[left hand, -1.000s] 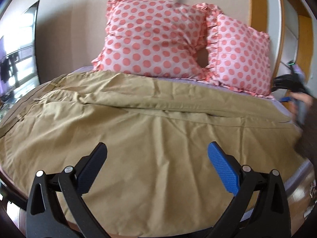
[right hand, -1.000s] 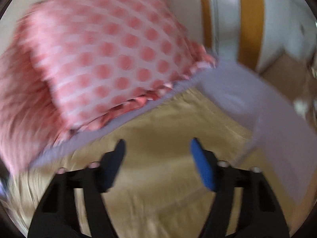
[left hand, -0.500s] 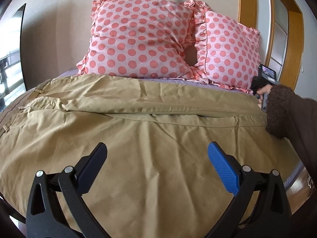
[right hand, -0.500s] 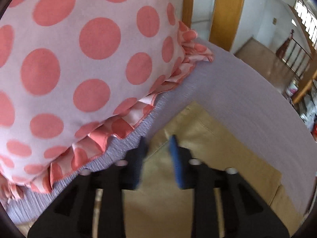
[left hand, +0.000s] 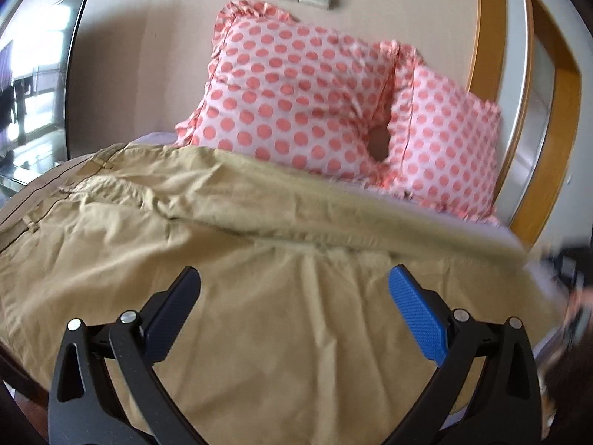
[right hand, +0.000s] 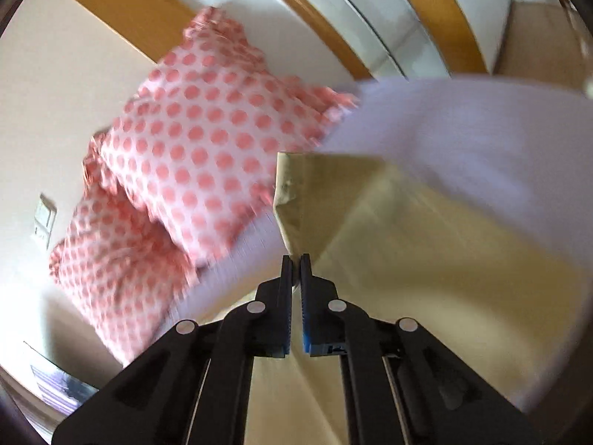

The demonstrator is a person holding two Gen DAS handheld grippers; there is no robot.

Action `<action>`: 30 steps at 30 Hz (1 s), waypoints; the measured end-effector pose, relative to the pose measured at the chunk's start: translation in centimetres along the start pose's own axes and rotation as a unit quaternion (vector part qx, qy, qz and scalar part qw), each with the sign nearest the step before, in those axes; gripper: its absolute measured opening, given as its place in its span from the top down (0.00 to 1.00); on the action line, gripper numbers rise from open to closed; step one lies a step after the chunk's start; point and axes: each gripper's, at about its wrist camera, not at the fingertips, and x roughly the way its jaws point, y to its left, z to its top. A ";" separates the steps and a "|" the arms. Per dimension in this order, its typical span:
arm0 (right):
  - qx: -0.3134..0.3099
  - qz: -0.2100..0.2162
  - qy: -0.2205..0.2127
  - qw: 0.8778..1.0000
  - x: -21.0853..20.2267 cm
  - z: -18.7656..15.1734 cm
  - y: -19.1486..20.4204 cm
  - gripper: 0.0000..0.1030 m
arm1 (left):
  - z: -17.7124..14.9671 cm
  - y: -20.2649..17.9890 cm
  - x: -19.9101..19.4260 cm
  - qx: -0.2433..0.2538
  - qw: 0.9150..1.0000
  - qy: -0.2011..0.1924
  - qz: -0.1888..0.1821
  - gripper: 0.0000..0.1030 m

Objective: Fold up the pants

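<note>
Tan pants (left hand: 259, 259) lie spread across the bed, waistband at the left, legs running right. My left gripper (left hand: 292, 296) is open and empty, hovering over the near leg. My right gripper (right hand: 295, 259) is shut on the hem corner of the far pant leg (right hand: 296, 193) and holds it lifted off the lavender sheet (right hand: 463, 129). In the left wrist view the far leg's right end is raised and blurred (left hand: 444, 233).
Two pink polka-dot pillows (left hand: 296, 92) (right hand: 192, 137) lean on the wall behind the pants. The lavender sheet shows at the bed's right edge. A wooden door frame (left hand: 548, 111) stands to the right, and a window (left hand: 33, 85) at the left.
My right gripper closed on the far leg's hem corner and lifted it from the sheet. The left gripper stayed open and tilted slightly over the pants.
</note>
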 end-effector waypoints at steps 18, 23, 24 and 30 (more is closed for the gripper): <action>0.083 0.064 0.011 0.994 -2.2 -0.9 -4.2 0.99 | 8.9 8.0 5.7 -0.121 0.991 0.056 -0.027 0.02; 0.057 0.087 -0.032 0.994 -4.5 0.5 -4.0 0.99 | 11.8 11.7 12.1 -0.178 0.978 0.108 0.019 0.02; 0.058 0.089 -0.033 0.994 -4.5 0.5 -4.1 0.99 | 12.2 12.1 13.1 -0.184 0.976 0.115 0.029 0.02; 0.053 0.091 -0.035 0.994 -4.4 0.5 -4.5 0.99 | 14.2 14.9 19.7 -0.206 0.961 0.153 0.102 0.09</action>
